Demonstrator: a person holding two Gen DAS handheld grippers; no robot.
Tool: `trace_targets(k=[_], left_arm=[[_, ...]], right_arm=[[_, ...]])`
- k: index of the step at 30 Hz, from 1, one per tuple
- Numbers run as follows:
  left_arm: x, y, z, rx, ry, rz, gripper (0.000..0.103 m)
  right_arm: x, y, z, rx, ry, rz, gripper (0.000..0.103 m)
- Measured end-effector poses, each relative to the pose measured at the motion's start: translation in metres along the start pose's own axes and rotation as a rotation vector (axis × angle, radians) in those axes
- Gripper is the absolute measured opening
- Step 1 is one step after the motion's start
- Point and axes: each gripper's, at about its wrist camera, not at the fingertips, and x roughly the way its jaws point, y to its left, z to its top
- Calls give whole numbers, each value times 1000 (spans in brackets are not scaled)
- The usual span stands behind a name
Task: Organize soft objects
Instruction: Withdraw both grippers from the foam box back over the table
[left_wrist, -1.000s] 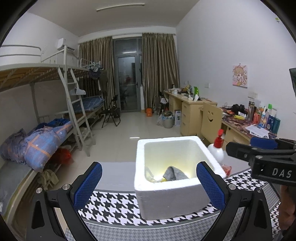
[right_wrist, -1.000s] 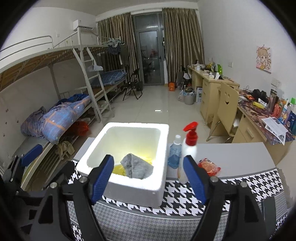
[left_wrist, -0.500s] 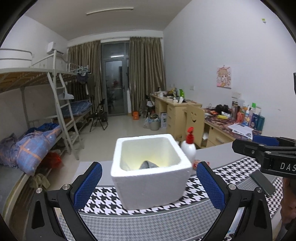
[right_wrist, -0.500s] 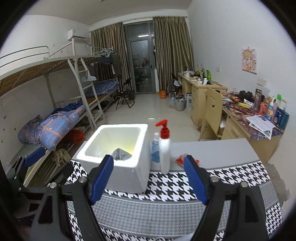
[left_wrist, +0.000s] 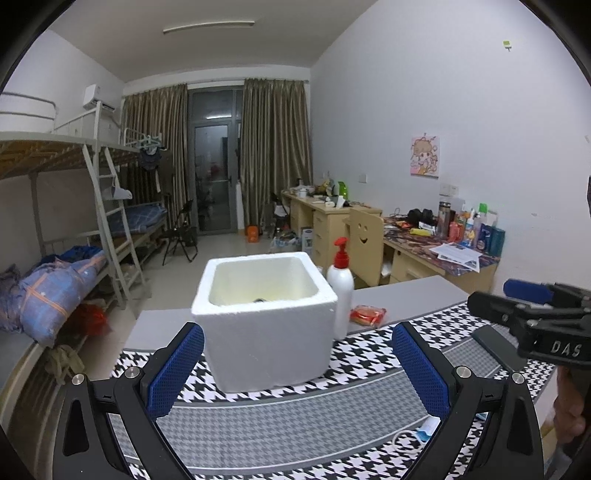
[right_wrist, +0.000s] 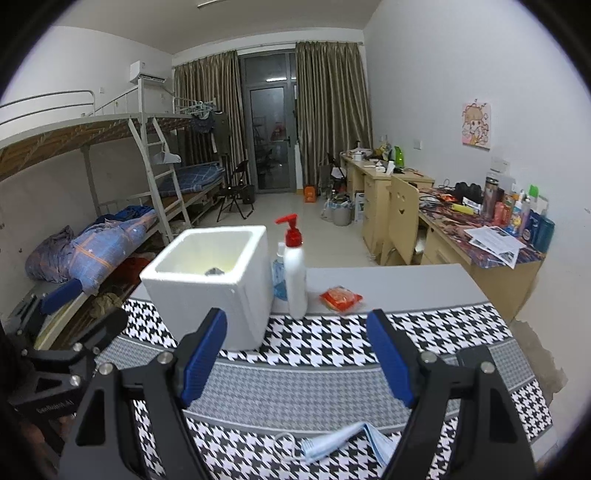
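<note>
A white foam box (left_wrist: 266, 332) (right_wrist: 207, 291) stands on the houndstooth-covered table (right_wrist: 332, 343). Over its rim only a sliver of a grey cloth (right_wrist: 216, 272) (left_wrist: 260, 300) shows inside. A light blue face mask (right_wrist: 332, 443) (left_wrist: 424, 432) lies on the near part of the cloth, below and between the right gripper's fingers. My left gripper (left_wrist: 295, 332) is open and empty, a short way in front of the box. My right gripper (right_wrist: 295, 315) is also open and empty, to the right of the box and short of the bottles.
A white pump bottle with a red head (right_wrist: 295, 269) (left_wrist: 341, 288) and a small blue bottle (right_wrist: 279, 273) stand right of the box. A red packet (right_wrist: 340, 297) lies beyond them. A dark flat object (left_wrist: 495, 347) lies at the right. Bunk beds are left, desks right.
Both grippers have drawn back from the box, which now looks smaller and farther away. The cloth inside is mostly hidden by the rim. The face mask has come into view.
</note>
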Motion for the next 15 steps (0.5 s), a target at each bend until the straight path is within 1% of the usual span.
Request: trace_targets(k=[3, 8, 10, 14, 15], left_arm=[[1, -6, -6, -3, 4, -21, 102], [-1, -13, -18, 4, -10, -30, 102], [-1, -15, -24, 7, -19, -23, 102], [0, -16, -34, -5, -10, -41, 102], [-2, -15, -37, -5, -14, -36, 102]], right_arm=[[0, -5, -13, 20, 8, -18, 82], [3, -9, -35, 9, 21, -65, 82], [6, -12, -43, 16, 31, -75, 82], [10, -15, -58, 14, 43, -90, 82], [10, -15, -60, 13, 46, -93, 82]])
